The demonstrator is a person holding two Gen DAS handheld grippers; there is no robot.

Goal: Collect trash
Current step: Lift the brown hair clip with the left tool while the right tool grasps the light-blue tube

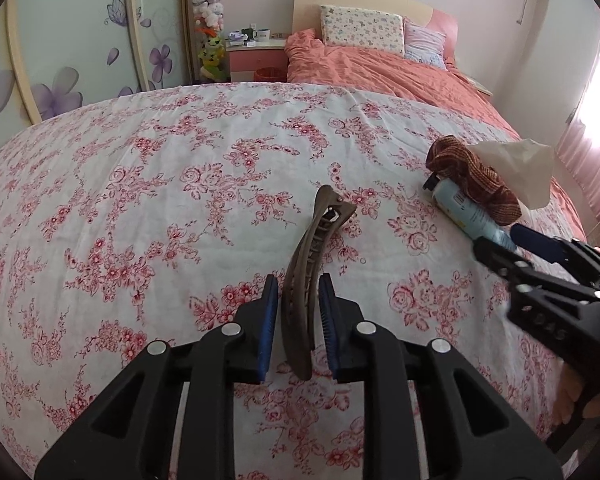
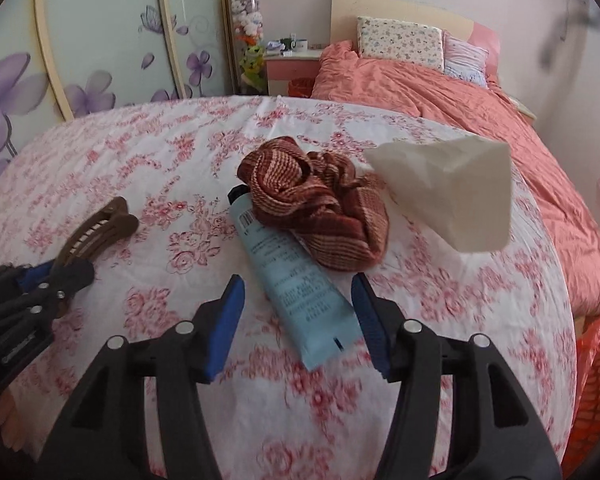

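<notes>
Lying on the floral bedspread, a white tissue is touching a crumpled brown cloth. The left claw is closing around a brown hair clip; whether the pads are pressing is unclear. The right claw is standing apart around a blue tube, while an orange basket is cut off, its contents hidden.

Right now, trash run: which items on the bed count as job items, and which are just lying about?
Likely job items (a judgement):
- white tissue
- blue tube, between the right gripper fingers, not pressed

Probably just lying about:
- brown hair clip, between the left gripper fingers
- red striped cloth
- floral sheet
</notes>
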